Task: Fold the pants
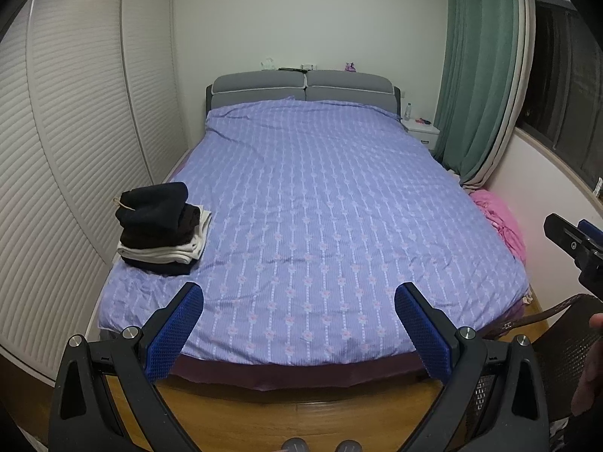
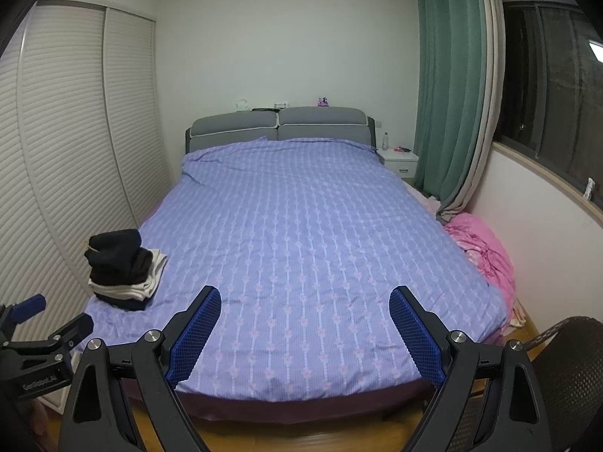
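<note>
A stack of folded clothes (image 1: 160, 228), dark and white layers, sits on the near left corner of the purple patterned bed (image 1: 320, 203); it also shows in the right wrist view (image 2: 120, 269). My left gripper (image 1: 299, 293) is open and empty, held off the foot of the bed. My right gripper (image 2: 305, 295) is open and empty, also off the foot of the bed. The right gripper shows at the right edge of the left wrist view (image 1: 576, 241), and the left gripper at the lower left of the right wrist view (image 2: 41, 324). No unfolded pants are in view.
White louvred wardrobe doors (image 1: 75, 150) run along the left. A pink bedding heap (image 2: 486, 252) lies on the floor right of the bed. A dark woven chair (image 2: 565, 369) stands at the near right. Green curtains (image 2: 448, 94) and a white nightstand (image 2: 401, 160) are at the back right.
</note>
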